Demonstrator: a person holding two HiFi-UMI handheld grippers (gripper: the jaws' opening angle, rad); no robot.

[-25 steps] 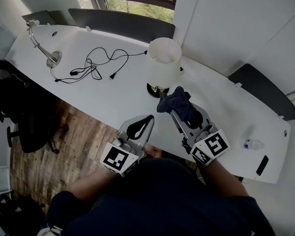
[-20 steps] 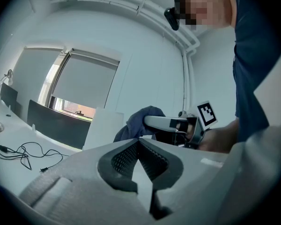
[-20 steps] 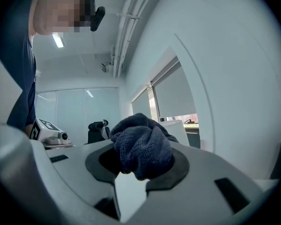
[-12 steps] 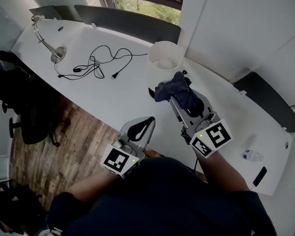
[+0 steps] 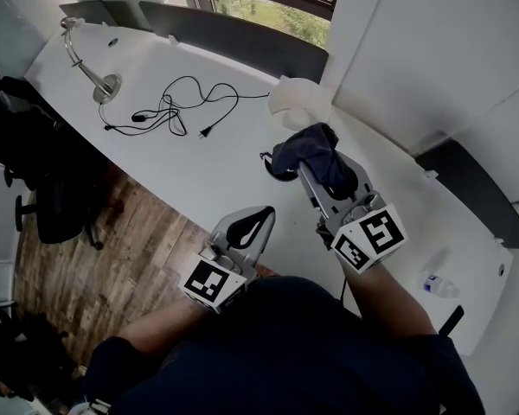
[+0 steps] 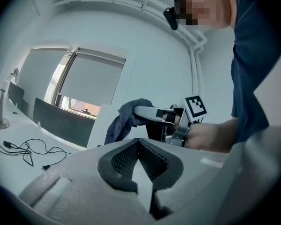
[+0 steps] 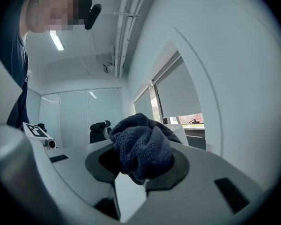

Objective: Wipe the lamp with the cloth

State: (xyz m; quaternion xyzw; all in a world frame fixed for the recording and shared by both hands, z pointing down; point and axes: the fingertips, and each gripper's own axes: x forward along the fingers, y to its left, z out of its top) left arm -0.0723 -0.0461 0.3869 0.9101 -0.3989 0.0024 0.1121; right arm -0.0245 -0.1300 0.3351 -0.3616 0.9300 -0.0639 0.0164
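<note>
The right gripper [image 5: 311,173] clenches the cloth [image 5: 307,150] just below the lamp [image 5: 304,104] in frame. The left gripper [image 5: 258,217], closed and empty, is farther away.

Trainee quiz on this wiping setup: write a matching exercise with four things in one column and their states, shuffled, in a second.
1. cloth
2. lamp
3. black cable
4. left gripper

A. jaws together, nothing between them
B. white, upright on the table
C. clamped in the right gripper
D. lying loose in a tangle on the table

Pairs: 1-C, 2-B, 3-D, 4-A
</note>
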